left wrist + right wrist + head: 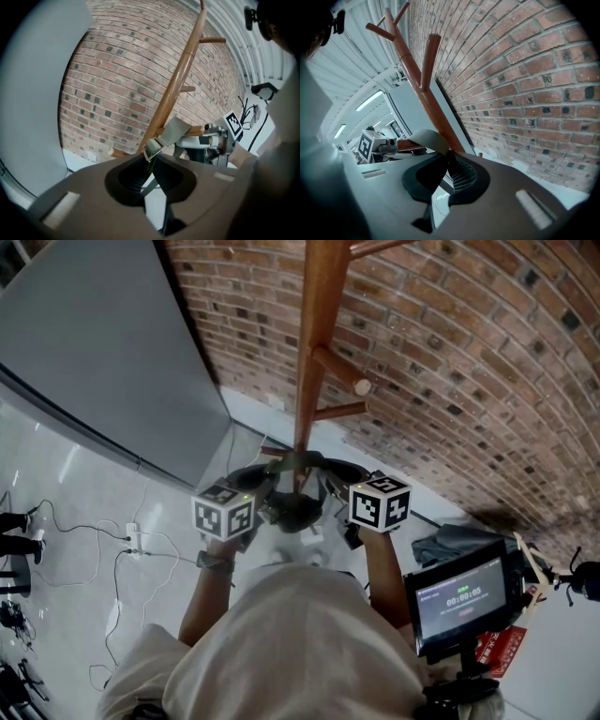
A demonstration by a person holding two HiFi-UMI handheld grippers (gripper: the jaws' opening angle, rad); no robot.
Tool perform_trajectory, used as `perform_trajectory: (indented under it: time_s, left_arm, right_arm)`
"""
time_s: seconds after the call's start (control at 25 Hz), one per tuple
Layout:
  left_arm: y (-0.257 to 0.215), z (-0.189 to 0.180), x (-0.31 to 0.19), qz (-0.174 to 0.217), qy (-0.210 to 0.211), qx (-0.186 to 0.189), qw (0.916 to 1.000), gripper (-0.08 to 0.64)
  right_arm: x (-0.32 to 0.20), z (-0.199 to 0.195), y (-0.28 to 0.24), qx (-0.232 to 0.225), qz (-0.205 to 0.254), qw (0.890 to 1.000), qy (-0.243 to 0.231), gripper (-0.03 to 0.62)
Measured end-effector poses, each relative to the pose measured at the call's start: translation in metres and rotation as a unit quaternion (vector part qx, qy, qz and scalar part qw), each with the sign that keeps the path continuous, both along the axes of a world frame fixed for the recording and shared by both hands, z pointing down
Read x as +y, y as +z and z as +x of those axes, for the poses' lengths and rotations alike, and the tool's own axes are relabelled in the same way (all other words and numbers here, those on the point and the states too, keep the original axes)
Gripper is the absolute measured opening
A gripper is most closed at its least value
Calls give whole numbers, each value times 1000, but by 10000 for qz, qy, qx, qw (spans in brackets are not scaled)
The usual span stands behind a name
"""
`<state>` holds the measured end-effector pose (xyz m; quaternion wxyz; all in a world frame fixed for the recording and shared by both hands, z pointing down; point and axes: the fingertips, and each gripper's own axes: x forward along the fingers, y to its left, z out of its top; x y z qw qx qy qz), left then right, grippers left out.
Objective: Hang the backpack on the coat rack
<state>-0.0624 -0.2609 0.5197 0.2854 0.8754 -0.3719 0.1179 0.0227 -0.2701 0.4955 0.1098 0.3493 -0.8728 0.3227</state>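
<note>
Only in the gripper views is flat grey webbing (176, 131) seen pinched by the left gripper (151, 163) and right gripper (446, 161); overhead, the dark backpack (295, 507) is held between them, beside the smooth, round-pegged wooden coat rack (314, 343).

Even, fairly bright light comes from long ceiling lamps (370, 101) far left in the right gripper view, the pale floor (75, 474) shows soft glare, and both gripper views bend the brick wall (117, 79) strongly, darken at the corners and blur what is nearest.
</note>
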Motion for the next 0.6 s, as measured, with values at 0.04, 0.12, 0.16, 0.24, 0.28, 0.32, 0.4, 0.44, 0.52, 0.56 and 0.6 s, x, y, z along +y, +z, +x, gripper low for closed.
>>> perform_trajectory:
  time_s: [0.04,0.12,0.16,0.24,0.28,0.32,0.4,0.44,0.52,0.56,0.6]
  left_arm:
    - [2,0,0,-22,16,-4,10000,41]
    - [5,1,-1,-50,43,-28,10000,41]
    - [6,1,-2,-59,57,-44,10000,41]
    - [10,2,-2,-107,85,-43,9999,41]
    - [12,3,-2,-140,95,-34,9999,41]
    - [13,4,-2,-167,102,-31,9998,41]
    - [17,4,-3,-198,125,-56,9997,41]
    - [18,4,-3,-205,143,-81,9997,41]
    - [20,6,-4,-222,181,-115,9995,41]
    - [21,6,-4,-234,198,-117,9995,41]
    - [22,7,-4,-247,211,-114,9994,41]
  right_arm:
    - [0,-1,2,11,-25,10000,-6,12]
    - [0,-2,6,24,-76,10000,-16,12]
    - [0,-3,8,26,-101,9999,-20,12]
    - [0,-4,11,28,-148,9999,-26,12]
    - [-1,-4,13,33,-169,9998,-28,12]
    - [-2,-5,15,42,-188,9998,-31,12]
    - [-3,-6,19,59,-226,9997,-43,12]
    - [-4,-7,20,65,-250,9997,-52,12]
    - [-4,-9,24,66,-299,9995,-71,14]
    - [-4,-10,27,61,-323,9994,-78,14]
    - [-4,-11,28,53,-342,9994,-83,14]
